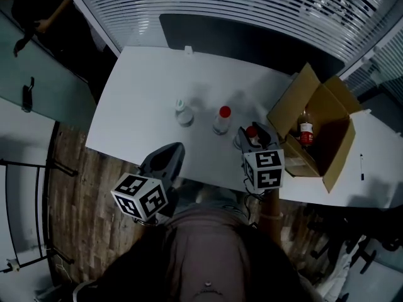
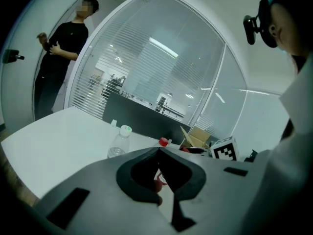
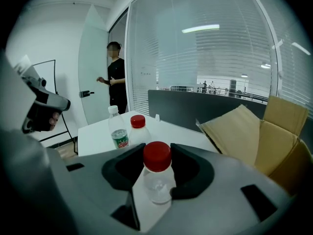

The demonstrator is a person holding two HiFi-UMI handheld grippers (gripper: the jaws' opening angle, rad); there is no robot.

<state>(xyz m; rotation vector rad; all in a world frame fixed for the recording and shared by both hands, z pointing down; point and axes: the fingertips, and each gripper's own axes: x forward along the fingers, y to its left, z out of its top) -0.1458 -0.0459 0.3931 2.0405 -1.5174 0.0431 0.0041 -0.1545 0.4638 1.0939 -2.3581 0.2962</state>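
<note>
My right gripper (image 1: 252, 138) is shut on a clear bottle with a red cap (image 3: 157, 173), which stands on the white table (image 1: 138, 99) near its front edge. The jaws press the bottle's neck from both sides. Beyond it stand a clear bottle with a white cap and green label (image 3: 117, 129) and another red-capped bottle (image 3: 138, 128). My left gripper (image 1: 166, 157) hovers at the table's front edge, shut, with its tips touching and nothing between them. Both standing bottles lie ahead of it: the white-capped one (image 2: 120, 142) and the red-capped one (image 2: 163, 142).
An open cardboard box (image 1: 327, 128) sits at the table's right end with a red-capped bottle (image 1: 305, 128) inside. A pen (image 1: 362, 167) lies right of the box. A dark partition (image 1: 239, 39) lines the far edge. A person in black (image 3: 116, 77) stands by the door.
</note>
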